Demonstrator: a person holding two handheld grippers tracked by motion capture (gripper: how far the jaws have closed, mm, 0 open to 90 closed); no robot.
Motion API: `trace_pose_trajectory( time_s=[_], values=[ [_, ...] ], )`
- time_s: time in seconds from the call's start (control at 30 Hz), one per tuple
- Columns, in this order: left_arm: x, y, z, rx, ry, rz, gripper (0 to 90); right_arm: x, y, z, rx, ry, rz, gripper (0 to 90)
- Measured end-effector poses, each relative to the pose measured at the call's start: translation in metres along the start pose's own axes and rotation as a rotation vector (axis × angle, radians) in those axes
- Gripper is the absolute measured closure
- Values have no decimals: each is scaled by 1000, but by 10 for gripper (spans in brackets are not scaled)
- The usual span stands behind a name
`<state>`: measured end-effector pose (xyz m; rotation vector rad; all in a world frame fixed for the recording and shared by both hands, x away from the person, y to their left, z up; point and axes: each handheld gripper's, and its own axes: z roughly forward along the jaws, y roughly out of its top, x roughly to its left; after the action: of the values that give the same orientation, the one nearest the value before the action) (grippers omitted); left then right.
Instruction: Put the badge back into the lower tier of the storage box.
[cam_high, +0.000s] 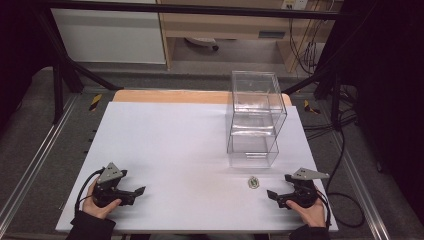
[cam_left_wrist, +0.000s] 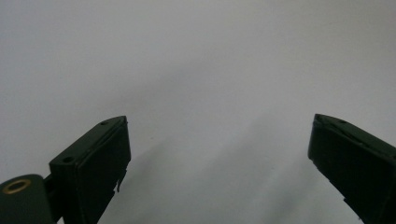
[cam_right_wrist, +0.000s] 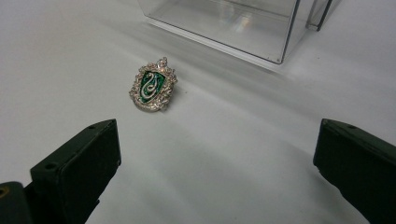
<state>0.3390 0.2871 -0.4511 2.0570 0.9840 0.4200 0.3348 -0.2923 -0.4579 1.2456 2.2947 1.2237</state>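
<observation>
Clear two-tier plastic box (cam_high: 254, 120) on the white table (cam_high: 170, 150), far right side.

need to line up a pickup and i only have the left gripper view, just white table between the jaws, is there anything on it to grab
Observer: Yes, a small silver badge with a green face lies flat on the table, in front of the right gripper.
Operator: right gripper ready?
Observer: Its jaws stand wide open with nothing between them; the badge is ahead of the tips, untouched.
Operator: anything near the badge
Observer: A clear two-tier box stands just beyond it, not touching.
</observation>
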Motion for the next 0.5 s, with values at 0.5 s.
trace_pose_trajectory(
  time_s=[0.5],
  values=[
    [1, -1, -1, -2, 4, -5, 58, 3, 3, 1, -1, -5, -6, 13]
  ],
)
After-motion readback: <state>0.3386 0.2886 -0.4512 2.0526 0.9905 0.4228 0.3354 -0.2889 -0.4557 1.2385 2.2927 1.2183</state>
